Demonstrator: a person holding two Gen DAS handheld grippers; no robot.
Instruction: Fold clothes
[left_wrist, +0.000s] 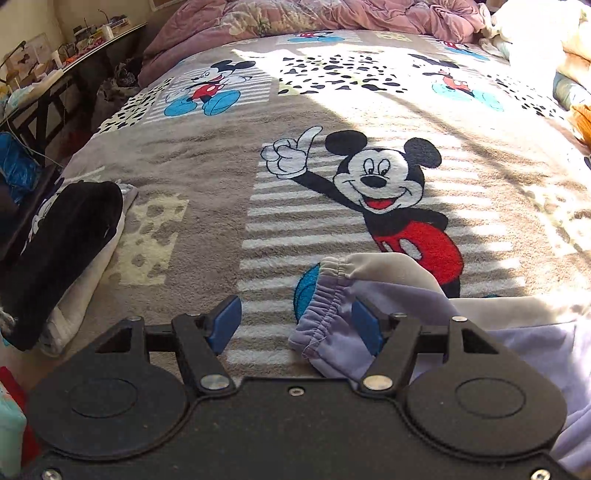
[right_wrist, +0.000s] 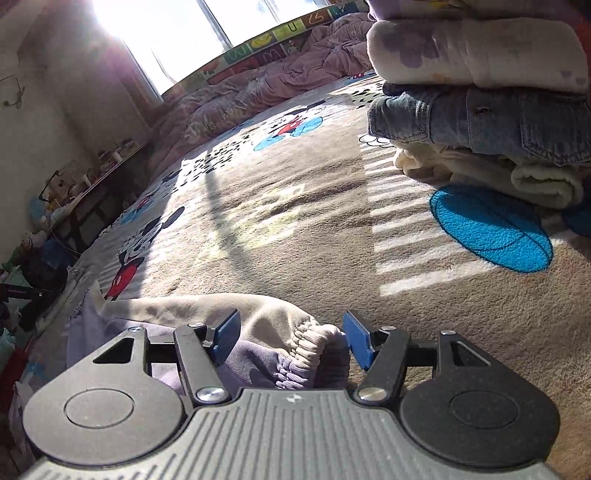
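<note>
Lavender and cream fabric is lying on the bed in front of you: a small garment (left_wrist: 369, 291) with a gathered elastic hem, resting on a plush grey cartoon-mouse blanket (left_wrist: 207, 229) that is covering the bed.

Your left gripper (left_wrist: 295, 325) is hovering low over the blanket with its blue-padded fingers (left_wrist: 225, 323) spread apart. The garment's elastic edge is sitting between them, closer to the right-hand pad, and the pads are not pressing on it. The rest of the garment is trailing off to the right of this view.

Your right gripper (right_wrist: 290, 338) is also standing released, its blue-padded fingers (right_wrist: 356, 341) parted. Another gathered elastic end of the garment (right_wrist: 314, 350) is bunching between them; whether the right-hand pad is touching the cloth is hard to tell, but nothing is being clamped. The garment is stretching away to the left in this view.

A folded stack of clothes (right_wrist: 480, 110) is sitting on the blanket ahead and to the right of your right gripper, with a denim piece (right_wrist: 461, 118) sandwiched between pale folded items. In the left wrist view, a black folded garment (left_wrist: 62, 254) is lying on white cloth near the blanket's left edge. A rumpled pink quilt (left_wrist: 295, 14) is piling up at the far end of the bed, and sunlight is falling in bands across the blanket. A cluttered tabletop (left_wrist: 74, 55) is standing beside the bed.
</note>
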